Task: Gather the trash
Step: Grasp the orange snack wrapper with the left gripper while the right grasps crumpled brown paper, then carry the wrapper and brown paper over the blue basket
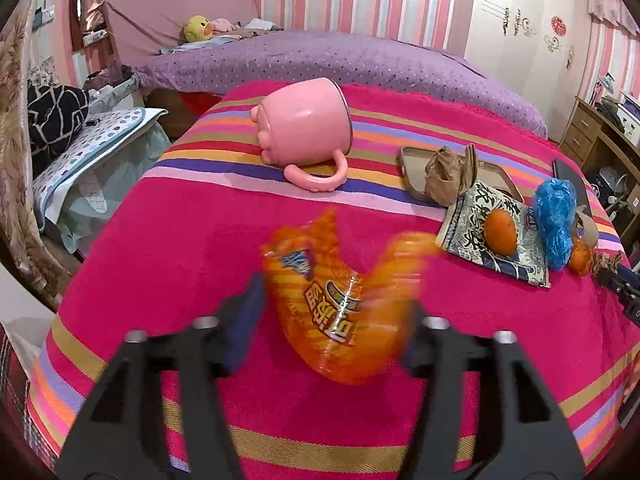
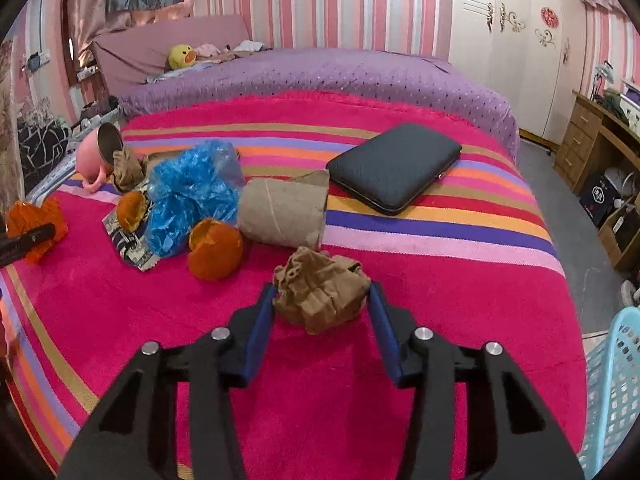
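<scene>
L gripper (image 1: 336,300): jaws spread wide, orange wrapper (image 1: 340,300) between them, blurred; can't tell if pads touch it. Wrapper's long axis runs up-left to down-right over the blanket (image 1: 180,240). R gripper (image 2: 322,300): jaws partway in, both pads against paper wad (image 2: 320,294) on blanket near front edge. Wad crumpled, no clear axis. Basket (image 2: 616,380) cut off at right.

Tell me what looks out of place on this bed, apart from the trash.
The pink mug lies tipped on its side on the striped blanket, handle toward the camera, its open mouth facing the far right; nothing seems spilled. A black case also lies on the blanket, away from the litter.
</scene>
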